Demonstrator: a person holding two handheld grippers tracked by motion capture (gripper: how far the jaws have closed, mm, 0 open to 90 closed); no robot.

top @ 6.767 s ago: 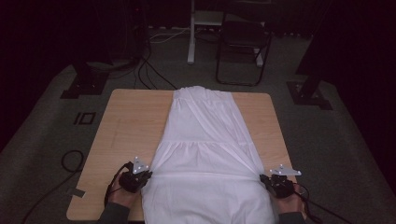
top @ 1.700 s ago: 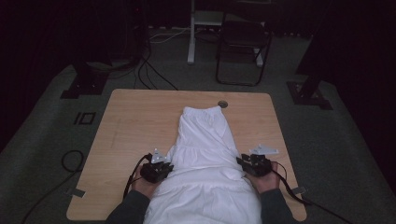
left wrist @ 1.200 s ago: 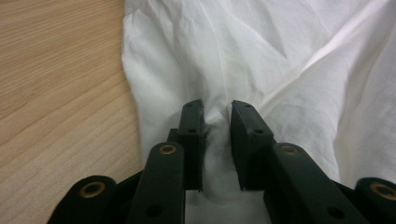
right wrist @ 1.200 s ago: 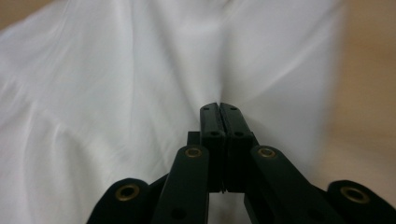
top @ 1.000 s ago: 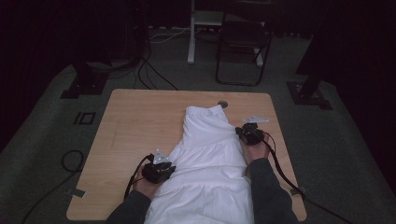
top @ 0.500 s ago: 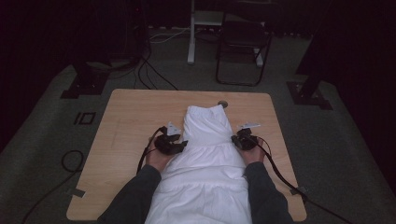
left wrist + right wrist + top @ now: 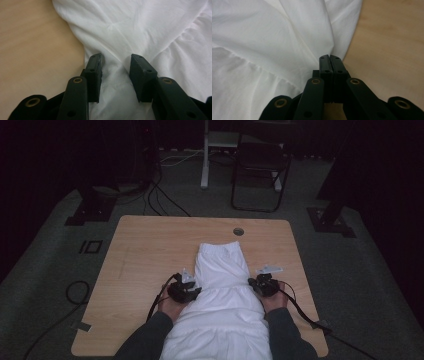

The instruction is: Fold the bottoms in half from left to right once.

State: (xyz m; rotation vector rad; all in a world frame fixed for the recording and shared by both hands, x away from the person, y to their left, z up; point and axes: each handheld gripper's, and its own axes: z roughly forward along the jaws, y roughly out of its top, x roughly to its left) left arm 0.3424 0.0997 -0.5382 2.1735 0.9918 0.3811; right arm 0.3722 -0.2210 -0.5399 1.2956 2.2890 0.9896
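A white garment (image 7: 220, 290) is laid along the table (image 7: 140, 250), its long axis running near to far, the near end draped over the near edge. The left gripper (image 7: 116, 62) is held at its left edge, jaws parted astride a fabric ridge. The right gripper (image 7: 329, 60) is at the right edge, jaws closed; whether cloth is pinched cannot be told.

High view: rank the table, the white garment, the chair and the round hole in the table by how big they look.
1. table
2. white garment
3. chair, though farther off
4. round hole
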